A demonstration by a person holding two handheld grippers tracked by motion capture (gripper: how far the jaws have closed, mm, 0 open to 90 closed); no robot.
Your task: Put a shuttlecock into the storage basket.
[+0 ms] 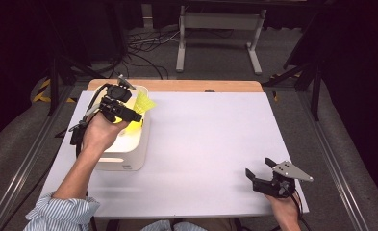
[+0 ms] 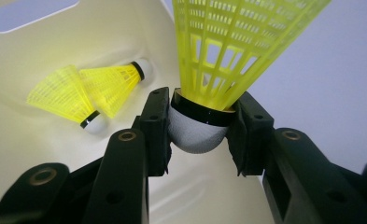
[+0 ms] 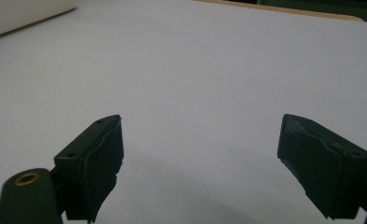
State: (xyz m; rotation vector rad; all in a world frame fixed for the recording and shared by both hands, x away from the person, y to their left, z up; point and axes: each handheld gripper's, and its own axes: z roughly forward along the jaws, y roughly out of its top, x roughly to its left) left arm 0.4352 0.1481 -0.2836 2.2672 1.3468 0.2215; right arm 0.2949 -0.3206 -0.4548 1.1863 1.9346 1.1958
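Over the bin [image 1: 129,161] at the desk's [image 1: 206,144] far left corner, my left claw [image 2: 197,135] grips a shuttlecock [image 2: 228,51] by its firm cork; featherlight, skirt crushable. Right claw [image 3: 200,163] gapes idle.

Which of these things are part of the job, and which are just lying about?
In the job:
- left gripper, shut on a yellow shuttlecock
- cream bin
- two more shuttlecocks lying in the bin

Just about:
- right gripper, open over the white table
- metal stand and cables on the floor behind
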